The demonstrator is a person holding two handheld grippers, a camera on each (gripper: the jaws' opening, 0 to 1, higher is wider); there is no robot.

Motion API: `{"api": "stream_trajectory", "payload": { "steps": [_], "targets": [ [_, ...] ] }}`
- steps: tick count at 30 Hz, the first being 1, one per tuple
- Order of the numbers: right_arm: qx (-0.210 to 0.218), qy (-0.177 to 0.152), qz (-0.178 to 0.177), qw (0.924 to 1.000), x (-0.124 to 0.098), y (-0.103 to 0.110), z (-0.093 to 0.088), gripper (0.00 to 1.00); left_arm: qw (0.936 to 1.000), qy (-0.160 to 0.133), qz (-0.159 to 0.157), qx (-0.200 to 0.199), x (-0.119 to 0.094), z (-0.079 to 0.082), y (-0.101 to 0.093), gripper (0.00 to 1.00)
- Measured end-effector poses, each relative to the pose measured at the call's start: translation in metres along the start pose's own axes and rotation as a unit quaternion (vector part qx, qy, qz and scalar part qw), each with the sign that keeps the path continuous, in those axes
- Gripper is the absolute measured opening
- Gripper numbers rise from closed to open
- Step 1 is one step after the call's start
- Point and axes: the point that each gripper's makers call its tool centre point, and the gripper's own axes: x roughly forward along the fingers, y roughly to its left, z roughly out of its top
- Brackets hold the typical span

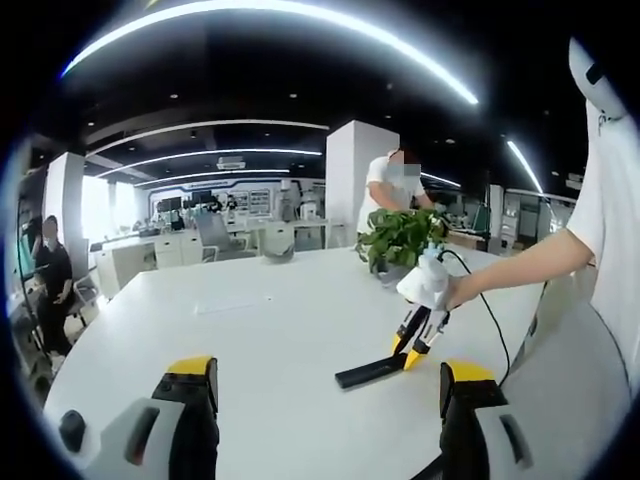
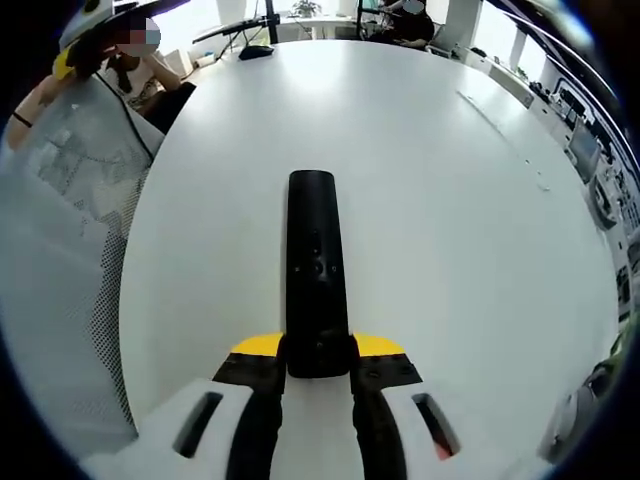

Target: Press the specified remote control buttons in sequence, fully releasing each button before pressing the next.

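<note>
Right tongs (image 2: 318, 368) gripping remote (image 2: 315, 270), button labels unreadable

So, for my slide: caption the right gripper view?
Right gripper clamps slim black remote control on round white table.

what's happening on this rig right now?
A person is working with two handheld grippers at a white table. The right gripper is shut on the near end of a black remote control, which lies flat on the table with its buttons facing up. The left gripper is held back with its jaws open and nothing between them, so no button is being pressed now. A potted plant stands farther back on the table.
</note>
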Motion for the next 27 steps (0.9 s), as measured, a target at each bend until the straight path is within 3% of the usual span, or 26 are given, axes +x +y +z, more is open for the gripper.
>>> {"api": "stream_trajectory", "payload": {
  "steps": [27],
  "targets": [
    [-0.005, 0.001, -0.003, 1.0000, 0.000, -0.017, 0.004, 0.24, 1.0000, 0.005, -0.003, 0.000, 0.001, -0.002, -0.001, 0.96]
  ]
}}
